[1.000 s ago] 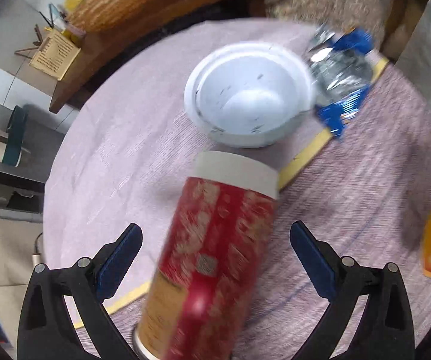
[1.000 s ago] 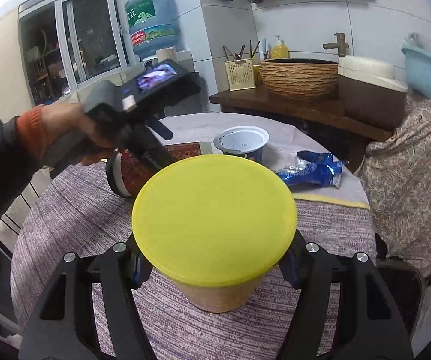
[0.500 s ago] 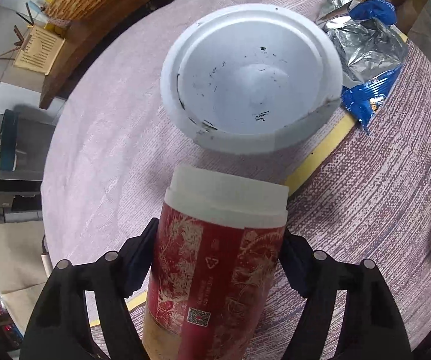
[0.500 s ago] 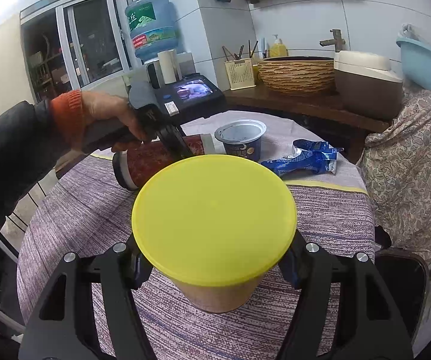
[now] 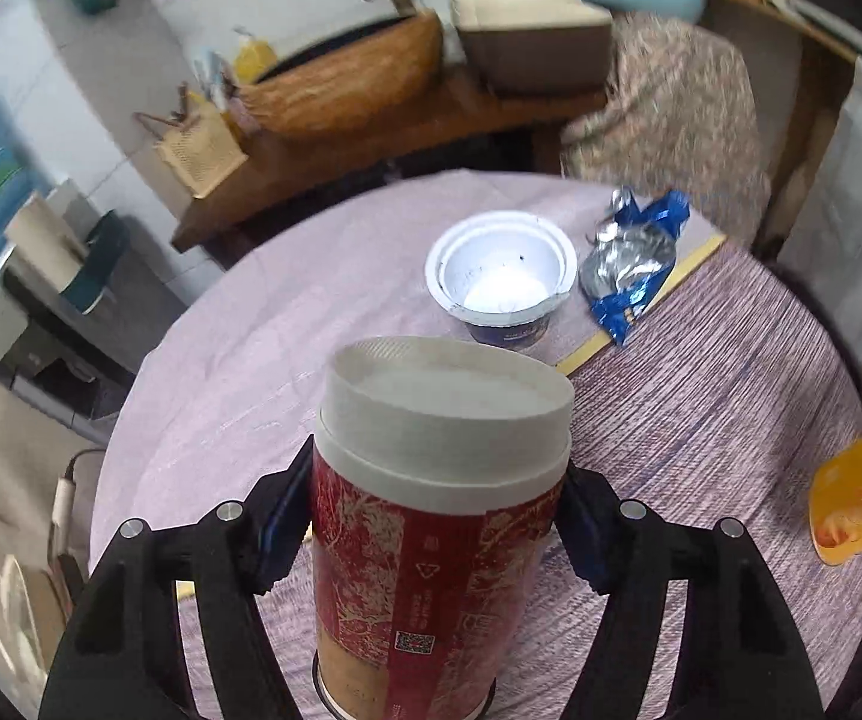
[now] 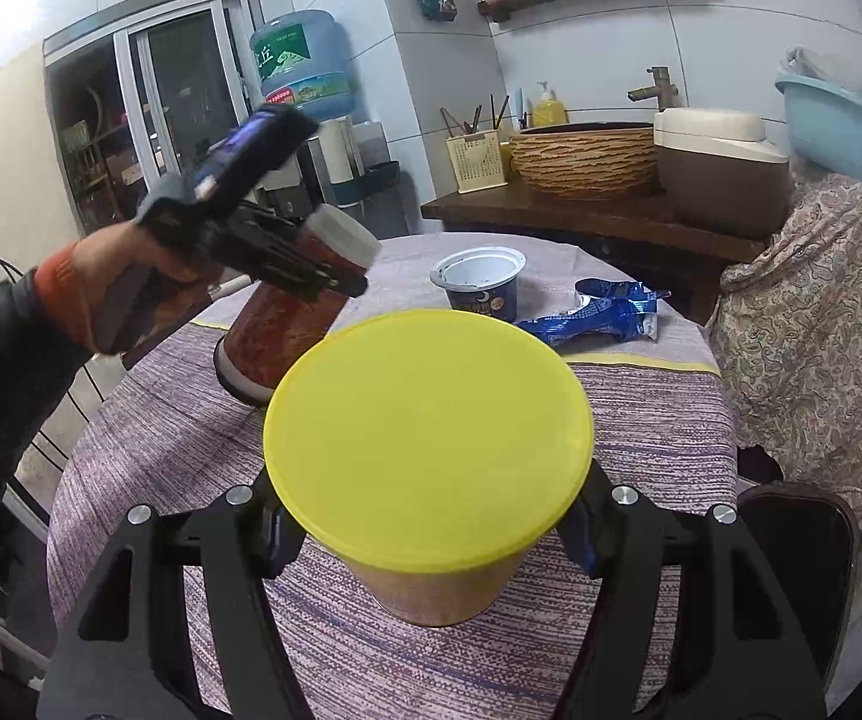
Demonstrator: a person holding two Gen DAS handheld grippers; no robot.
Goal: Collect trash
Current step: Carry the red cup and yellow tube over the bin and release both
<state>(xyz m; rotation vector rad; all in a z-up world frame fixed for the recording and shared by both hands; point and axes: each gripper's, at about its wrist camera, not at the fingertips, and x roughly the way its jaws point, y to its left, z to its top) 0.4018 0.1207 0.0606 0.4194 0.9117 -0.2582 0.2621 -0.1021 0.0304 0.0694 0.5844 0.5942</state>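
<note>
A home kitchen: basin tap, water-cooler bottle, chopstick holder, cloth-covered round table

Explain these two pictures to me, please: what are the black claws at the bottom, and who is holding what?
There is no robot here. A person holds a hand tool in each hand, each with two black fingers and a wide-angle camera looking along them; that is why claws frame each picture.

One picture comes from the left gripper. Its jaws have just been closing and now clamp a red cup with a white lid. The other comes from the right gripper, which clamps a cup with a yellow lid. That view also shows the person's hand tilting the red cup, whose base appears to be off the cloth.

Left on the round table, covered in purple cloth, are an empty white and blue tub and a crumpled blue foil wrapper beside it.
</note>
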